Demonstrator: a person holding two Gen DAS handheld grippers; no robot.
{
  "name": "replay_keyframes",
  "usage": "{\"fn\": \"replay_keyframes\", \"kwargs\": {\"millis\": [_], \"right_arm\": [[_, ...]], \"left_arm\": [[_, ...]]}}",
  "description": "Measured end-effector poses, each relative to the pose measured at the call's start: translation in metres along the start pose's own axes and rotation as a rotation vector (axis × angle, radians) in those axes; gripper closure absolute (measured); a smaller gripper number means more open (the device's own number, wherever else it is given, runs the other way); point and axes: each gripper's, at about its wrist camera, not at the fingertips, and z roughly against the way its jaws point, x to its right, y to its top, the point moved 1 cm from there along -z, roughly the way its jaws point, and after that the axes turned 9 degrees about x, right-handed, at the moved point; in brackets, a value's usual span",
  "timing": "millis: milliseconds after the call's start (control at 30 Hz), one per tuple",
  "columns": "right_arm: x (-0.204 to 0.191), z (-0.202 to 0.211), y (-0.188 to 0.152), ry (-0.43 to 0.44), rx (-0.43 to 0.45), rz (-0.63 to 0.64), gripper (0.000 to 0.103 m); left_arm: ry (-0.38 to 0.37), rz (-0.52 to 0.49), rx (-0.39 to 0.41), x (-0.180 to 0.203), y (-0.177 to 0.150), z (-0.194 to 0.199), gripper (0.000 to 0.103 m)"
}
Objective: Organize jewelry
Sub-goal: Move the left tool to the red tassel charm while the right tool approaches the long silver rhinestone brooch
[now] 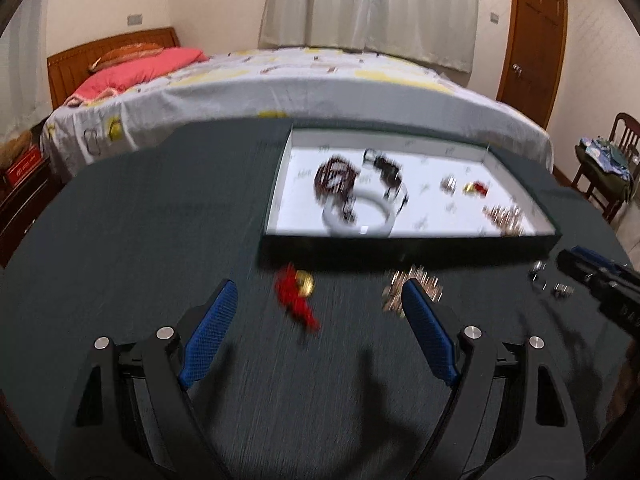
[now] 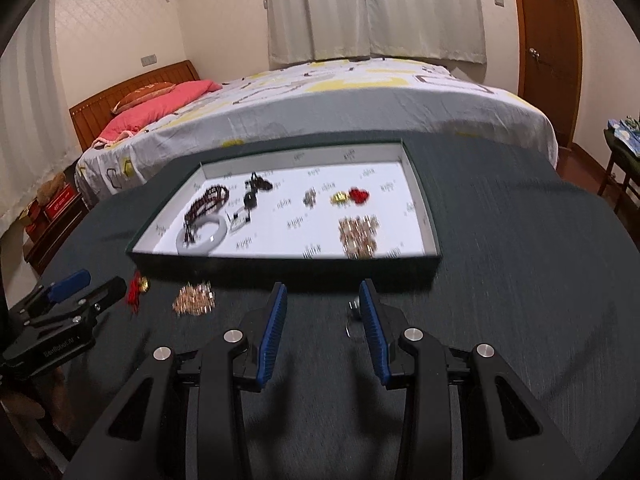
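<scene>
A dark green tray (image 1: 400,249) with a white floor holds brown bead bracelets (image 1: 334,178), a white bangle (image 1: 358,218), a gold and red charm (image 1: 476,188) and a gold chain (image 1: 504,218). On the cloth in front of it lie a red tassel with a gold charm (image 1: 296,296), a gold chain pile (image 1: 416,280) and small silver rings (image 1: 540,278). My left gripper (image 1: 320,294) is open wide just short of the tassel. My right gripper (image 2: 323,298) is open, with the silver rings (image 2: 353,306) beside its right finger. The tassel (image 2: 136,286) and chain pile (image 2: 194,300) lie to its left.
The dark cloth-covered table (image 2: 520,280) has its far edge against a bed (image 2: 360,92) with a patterned sheet. A wooden chair (image 1: 616,160) stands at the right and a door (image 2: 548,48) behind it. Low red boxes (image 2: 60,200) sit by the bed.
</scene>
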Motion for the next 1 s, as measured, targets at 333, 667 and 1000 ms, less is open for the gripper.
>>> {"fn": "replay_keyframes", "kwargs": {"millis": [333,667,1000], "right_arm": [[0.006,0.001,-0.007,-0.002,-0.008,-0.017,0.065],[0.006,-0.006,-0.011,0.003,-0.023,-0.021,0.065],[0.005,-0.01,-0.015,0.0,-0.038,-0.014,0.065]], "left_arm": [[0.016,0.008,-0.076,-0.012,-0.007,-0.027,0.044],[-0.005,0.053,-0.138,-0.02,-0.009,-0.042,0.063],[-0.017,0.045,-0.137,-0.023,-0.008,-0.044,0.093]]}}
